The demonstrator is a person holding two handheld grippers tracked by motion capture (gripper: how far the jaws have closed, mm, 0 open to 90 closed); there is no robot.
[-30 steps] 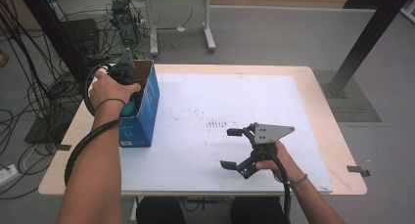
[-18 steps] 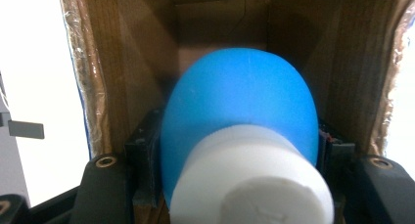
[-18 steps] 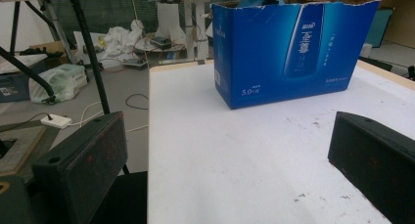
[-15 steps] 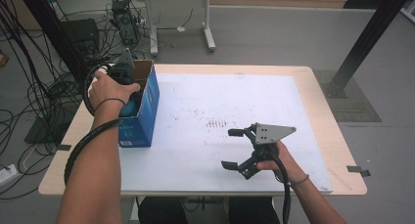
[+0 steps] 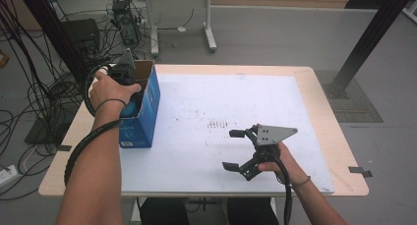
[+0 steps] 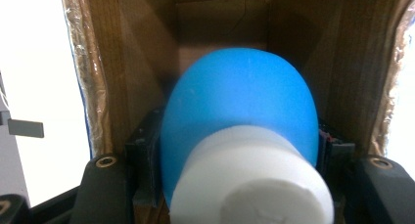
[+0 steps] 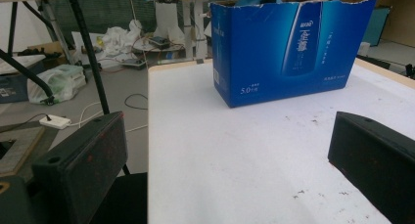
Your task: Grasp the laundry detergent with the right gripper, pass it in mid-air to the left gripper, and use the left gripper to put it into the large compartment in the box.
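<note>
Little has shifted since a second ago: the left gripper [image 5: 129, 87] stays sunk in the open top of the blue cardboard box [image 5: 145, 118], and the right one has barely stirred. The box stands at the left edge of the white table top [image 5: 221, 97]. Inside the box, seen in the left gripper view, the jaws are clamped on a blue rounded plastic bottle with a white cap [image 6: 240, 131], held between the brown inner walls. Well to the right of the box, the right gripper [image 5: 235, 150] hovers over the table top with its jaws spread wide, gripping nothing.
</note>
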